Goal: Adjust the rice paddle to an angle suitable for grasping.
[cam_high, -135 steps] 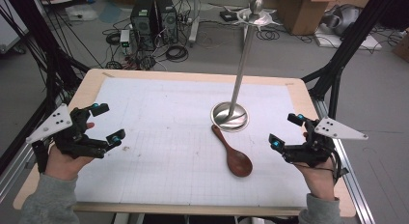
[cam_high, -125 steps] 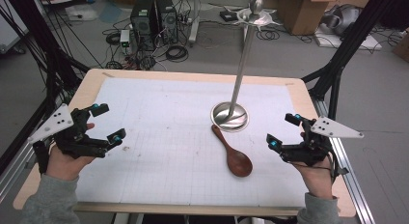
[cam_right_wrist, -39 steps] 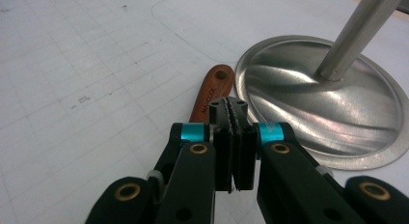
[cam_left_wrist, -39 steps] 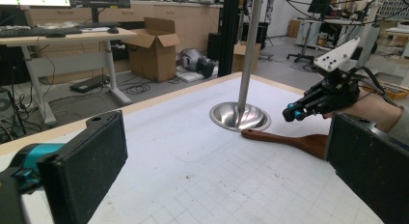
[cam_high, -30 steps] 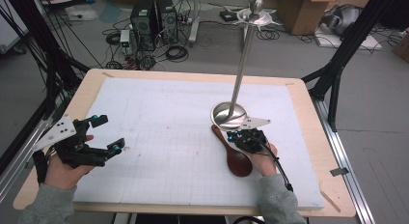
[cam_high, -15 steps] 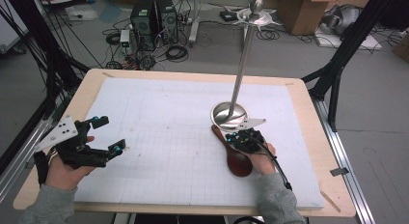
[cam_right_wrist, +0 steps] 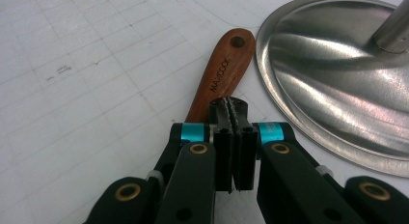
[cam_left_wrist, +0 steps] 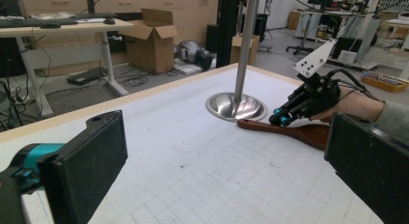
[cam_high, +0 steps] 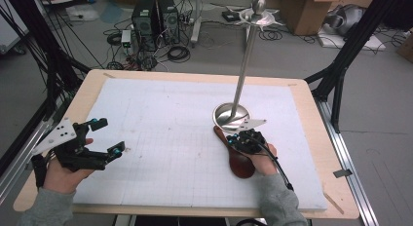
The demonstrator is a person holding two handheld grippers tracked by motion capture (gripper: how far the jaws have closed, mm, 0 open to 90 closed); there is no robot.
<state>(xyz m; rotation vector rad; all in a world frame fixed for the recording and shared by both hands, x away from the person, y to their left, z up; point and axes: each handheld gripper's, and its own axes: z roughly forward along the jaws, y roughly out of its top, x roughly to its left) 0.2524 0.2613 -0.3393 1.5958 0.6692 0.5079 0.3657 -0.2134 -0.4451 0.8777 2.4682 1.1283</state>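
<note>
Right hand-held gripper [cam_high: 242, 137] moved from bench edge to wooden spoon [cam_high: 239, 159].
Jaws pressed together over the spoon's handle, just beside the metal stand base [cam_high: 232, 114]; left hand-held gripper [cam_high: 108, 136] spread, well apart.

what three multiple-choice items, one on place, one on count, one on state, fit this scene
1. Where does the brown wooden spoon lie?
A. beside the round base of the shiny steel stand
B. on the floor
C. under the left gripper

2. How many wooden spoons are on the white gridded mat?
A. three
B. one
C. none

3. How do the left gripper's fingers stand?
A. pressed together
B. closed on the spoon
C. wide apart

A: the spoon's handle end lies at the stand's base.
B: a single spoon lies there.
C: a broad gap shows between the fingers, with nothing in it.
</note>
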